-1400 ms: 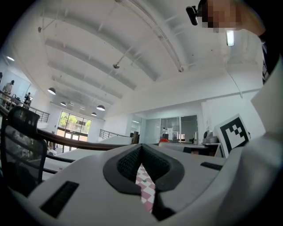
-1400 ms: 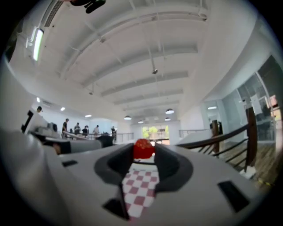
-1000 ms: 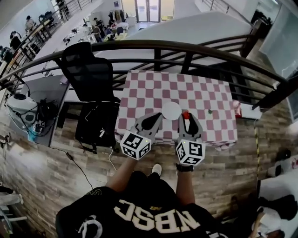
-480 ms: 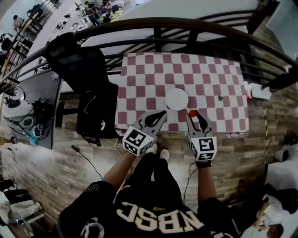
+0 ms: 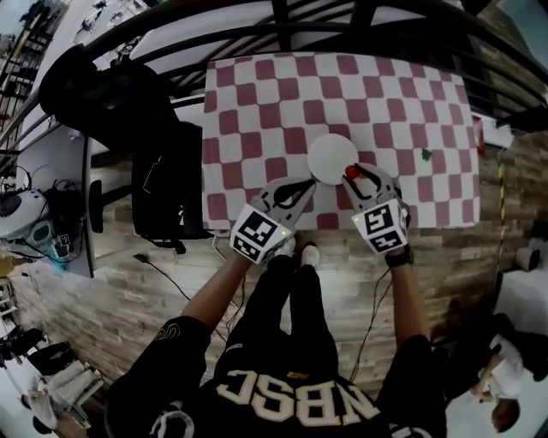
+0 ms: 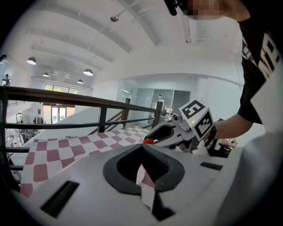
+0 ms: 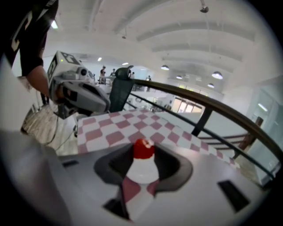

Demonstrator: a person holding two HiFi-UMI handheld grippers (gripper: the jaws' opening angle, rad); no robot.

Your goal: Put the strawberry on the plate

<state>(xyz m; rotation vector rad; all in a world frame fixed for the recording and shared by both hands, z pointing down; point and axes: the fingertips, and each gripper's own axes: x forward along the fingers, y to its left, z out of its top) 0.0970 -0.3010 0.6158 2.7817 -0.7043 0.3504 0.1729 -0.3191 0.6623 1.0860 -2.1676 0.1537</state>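
Observation:
The red strawberry point(image 5: 352, 172) sits between the jaws of my right gripper point(image 5: 353, 174), which is shut on it. It hangs just over the near right rim of the small white plate point(image 5: 330, 156) on the red-and-white checked table point(image 5: 257, 94). In the right gripper view the strawberry point(image 7: 143, 149) shows at the jaw tips with the plate point(image 7: 140, 172) below it. My left gripper point(image 5: 308, 185) is shut and empty, hovering by the plate's near left side. The left gripper view shows the strawberry point(image 6: 148, 141) in the other gripper.
A small green scrap point(image 5: 425, 155) lies on the cloth to the right of the plate. A black chair point(image 5: 94, 85) and a black bag point(image 5: 167, 184) stand left of the table. A dark railing point(image 5: 282, 13) runs behind it.
Both grippers have moved forward over the table. The strawberry, held beside the plate before, is now at the plate's near right rim. The jaws have not changed.

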